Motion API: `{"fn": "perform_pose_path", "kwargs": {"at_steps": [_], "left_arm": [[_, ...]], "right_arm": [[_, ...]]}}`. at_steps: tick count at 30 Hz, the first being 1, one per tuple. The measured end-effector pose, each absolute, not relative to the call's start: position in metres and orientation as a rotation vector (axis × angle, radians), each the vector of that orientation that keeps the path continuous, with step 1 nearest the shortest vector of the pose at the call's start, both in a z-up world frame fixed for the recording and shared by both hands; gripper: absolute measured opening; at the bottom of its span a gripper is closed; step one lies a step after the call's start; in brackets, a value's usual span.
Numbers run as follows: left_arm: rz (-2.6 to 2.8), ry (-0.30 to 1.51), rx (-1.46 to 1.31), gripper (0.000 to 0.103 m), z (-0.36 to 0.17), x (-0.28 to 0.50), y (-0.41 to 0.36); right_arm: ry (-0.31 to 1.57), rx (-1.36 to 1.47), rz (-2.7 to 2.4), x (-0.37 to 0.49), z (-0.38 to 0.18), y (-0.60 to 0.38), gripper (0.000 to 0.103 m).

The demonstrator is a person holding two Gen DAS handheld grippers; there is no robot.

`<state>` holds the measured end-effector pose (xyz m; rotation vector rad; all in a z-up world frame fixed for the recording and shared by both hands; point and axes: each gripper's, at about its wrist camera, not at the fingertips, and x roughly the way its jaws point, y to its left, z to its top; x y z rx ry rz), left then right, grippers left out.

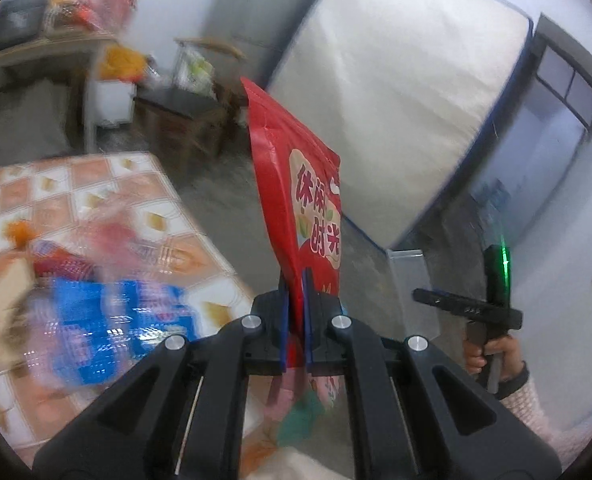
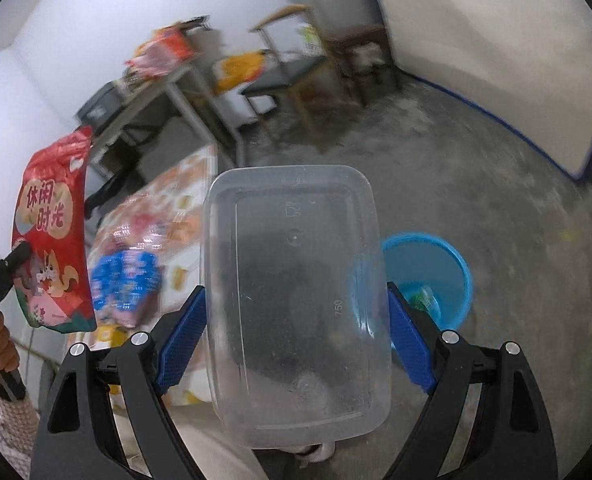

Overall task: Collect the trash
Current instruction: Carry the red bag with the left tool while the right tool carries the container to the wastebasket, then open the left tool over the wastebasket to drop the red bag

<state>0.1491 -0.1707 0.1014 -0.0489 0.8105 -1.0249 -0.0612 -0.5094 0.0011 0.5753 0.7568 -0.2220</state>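
Note:
My left gripper (image 1: 296, 320) is shut on the lower edge of a red snack bag (image 1: 296, 184), which stands upright between the blue pads. The same snack bag (image 2: 54, 240) shows at the left of the right wrist view, hanging from the left gripper (image 2: 16, 256). My right gripper (image 2: 296, 332) is shut on a clear plastic food container (image 2: 296, 304), its blue pads pressing the two long sides. Below and to the right stands a blue trash bin (image 2: 435, 272) on the floor with something green inside. The right gripper (image 1: 467, 308) appears at the right of the left wrist view, held by a hand.
A table with an orange checked cloth (image 1: 108, 200) carries blurred blue and pink wrappers (image 1: 116, 312). Farther back are a desk with bags (image 2: 160, 56), stools (image 2: 296, 80) and a mattress (image 1: 407, 92) leaning on the wall. The floor (image 2: 475, 168) is bare concrete.

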Motion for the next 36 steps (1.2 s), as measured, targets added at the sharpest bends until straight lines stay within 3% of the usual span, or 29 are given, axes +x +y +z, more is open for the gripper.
{"fn": "perform_pose_path", "kwargs": {"at_steps": [12, 19, 24, 26, 29, 36], "left_arm": [[-1.031, 1.261, 0.253, 0.004, -0.033, 0.169, -0.407], [-0.904, 1.430, 0.418, 0.005, -0.119, 0.183, -0.492], [-0.842, 1.506, 0.420, 0.013, -0.162, 0.195, -0.528], [-0.821, 1.514, 0.397, 0.027, -0.167, 0.200, -0.534], [-0.805, 1.477, 0.348, 0.040, -0.161, 0.203, -0.533], [-0.846, 1.361, 0.334, 0.045, -0.120, 0.203, -0.515]], "right_arm": [[0.905, 0.886, -0.345, -0.059, -0.139, -0.596, 0.083], [0.998, 1.009, -0.385, -0.019, -0.211, -0.638, 0.083], [1.057, 1.063, -0.411, 0.002, -0.255, -0.664, 0.083], [1.059, 1.084, -0.422, 0.011, -0.265, -0.673, 0.084], [1.073, 1.095, -0.446, 0.024, -0.279, -0.685, 0.085], [1.102, 1.017, -0.473, 0.032, -0.286, -0.684, 0.085]]}}
